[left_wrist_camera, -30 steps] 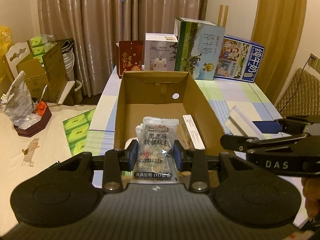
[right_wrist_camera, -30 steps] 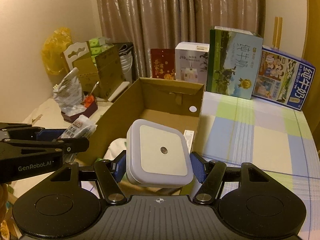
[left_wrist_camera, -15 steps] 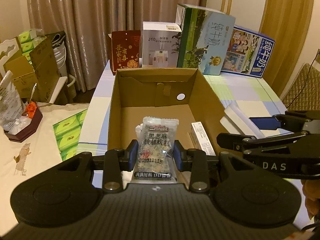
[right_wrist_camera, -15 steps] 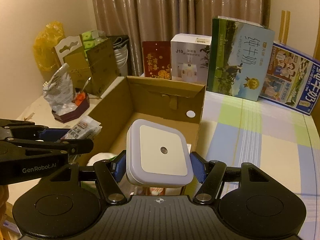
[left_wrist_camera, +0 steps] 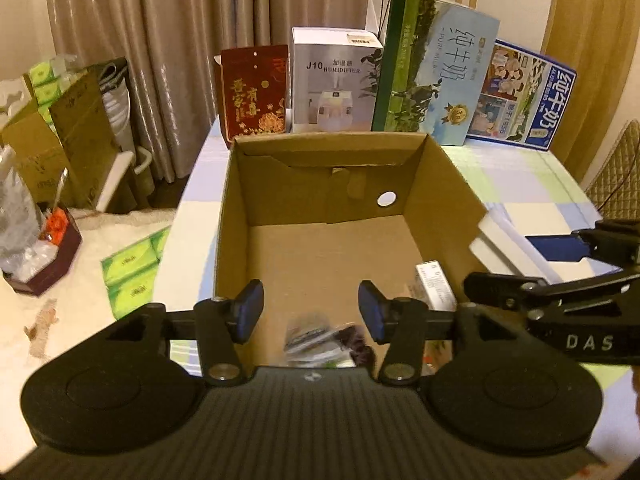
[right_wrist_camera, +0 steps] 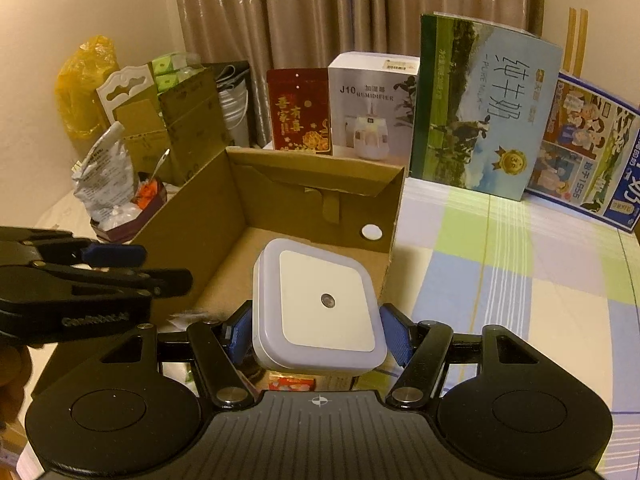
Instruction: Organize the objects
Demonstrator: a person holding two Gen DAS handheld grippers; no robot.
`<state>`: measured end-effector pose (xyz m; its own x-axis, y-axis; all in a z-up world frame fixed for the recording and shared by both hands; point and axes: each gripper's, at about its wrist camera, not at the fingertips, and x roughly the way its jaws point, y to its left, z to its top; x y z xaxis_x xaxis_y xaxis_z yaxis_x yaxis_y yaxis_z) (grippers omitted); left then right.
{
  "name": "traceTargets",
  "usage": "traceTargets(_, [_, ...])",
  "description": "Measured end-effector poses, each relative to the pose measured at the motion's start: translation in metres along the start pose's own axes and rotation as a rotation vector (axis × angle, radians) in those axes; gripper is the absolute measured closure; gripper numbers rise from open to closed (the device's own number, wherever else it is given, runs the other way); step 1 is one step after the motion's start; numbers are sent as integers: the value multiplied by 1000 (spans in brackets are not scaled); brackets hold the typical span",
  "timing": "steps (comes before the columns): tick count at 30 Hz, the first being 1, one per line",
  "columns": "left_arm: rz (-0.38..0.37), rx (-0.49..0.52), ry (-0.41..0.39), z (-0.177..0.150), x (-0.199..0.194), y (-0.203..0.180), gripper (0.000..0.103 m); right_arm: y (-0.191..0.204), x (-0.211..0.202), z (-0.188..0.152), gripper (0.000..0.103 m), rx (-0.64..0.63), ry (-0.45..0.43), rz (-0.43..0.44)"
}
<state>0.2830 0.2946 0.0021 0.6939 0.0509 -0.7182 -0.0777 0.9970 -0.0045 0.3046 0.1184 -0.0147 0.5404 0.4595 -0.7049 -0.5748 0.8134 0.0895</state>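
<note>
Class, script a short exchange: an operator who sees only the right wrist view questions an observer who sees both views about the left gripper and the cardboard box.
Operator: Is the left gripper holding anything?
Observer: No, its jaws are opening with nothing between them.
Operator: The night light hides the cardboard box floor from me. Anything there?
Observer: A small white carton lies on it by the right wall.

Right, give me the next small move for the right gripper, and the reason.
Probably ease the right gripper forward and down over the cardboard box, then let go. It is clamped on the square night light at the box's near edge, while the left gripper, jaws opening, holds nothing, with the snack packet lying in the box.
</note>
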Motion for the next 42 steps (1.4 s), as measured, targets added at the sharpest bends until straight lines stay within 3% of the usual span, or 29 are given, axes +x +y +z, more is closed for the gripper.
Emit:
traceTargets(14, [16,-18,-43,-11,-45,14,52,5,-3,11,40,51,-22,77])
traceTargets(15, [16,-23,-47,-13,-49,16,51,4,-1,14,39,66,-23,101])
traceTargets(17, [18,-30,-51,-17,-54,18,50,2,0,17,27,99,-35,133])
traceTargets(22, [19,-55,-68,-29,-71,21,42,0,-14,16,25,119,-70,131])
traceTargets(33, [48,-98,-103,-64,-124,6,9,7,-77,-32,14,128,-50,96])
traceTargets(37, [60,-94,-111,-79,-148,-2,1,13,-105,-51,9,134,-44,71])
traceTargets(42, [64,-107,-127,-98,-177,-14,1,20,-141,-73,2,151,-46,63])
